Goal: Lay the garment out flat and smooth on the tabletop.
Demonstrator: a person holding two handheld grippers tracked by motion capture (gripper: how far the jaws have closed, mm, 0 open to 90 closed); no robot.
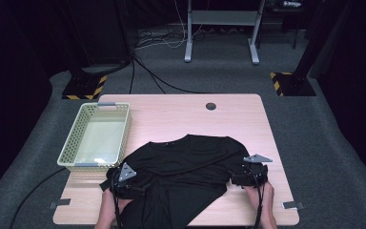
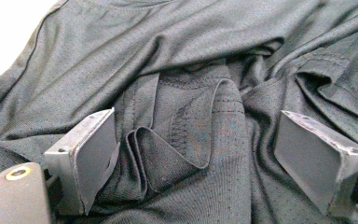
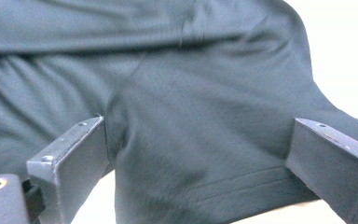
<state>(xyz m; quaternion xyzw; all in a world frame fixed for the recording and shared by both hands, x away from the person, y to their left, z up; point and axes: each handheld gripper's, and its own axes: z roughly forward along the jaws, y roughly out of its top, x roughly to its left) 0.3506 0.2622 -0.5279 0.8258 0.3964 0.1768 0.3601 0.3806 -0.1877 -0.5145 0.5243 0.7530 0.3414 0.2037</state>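
Left gripper (image 1: 124, 177) down on the near left edge of the black T-shirt (image 1: 186, 167), right gripper (image 1: 252, 172) at its right sleeve, shirt spread on the wooden table (image 1: 171, 114) beside the pale basket (image 1: 95, 138). Left gripper view: jaws wide apart, grasping nothing, bunched hem folds (image 2: 186, 135) between them. Right gripper view: jaws wide apart too, sleeve (image 3: 205, 154) lying between. Soft, light, floppy cloth, probably; best pinched at a thick seam or fold.
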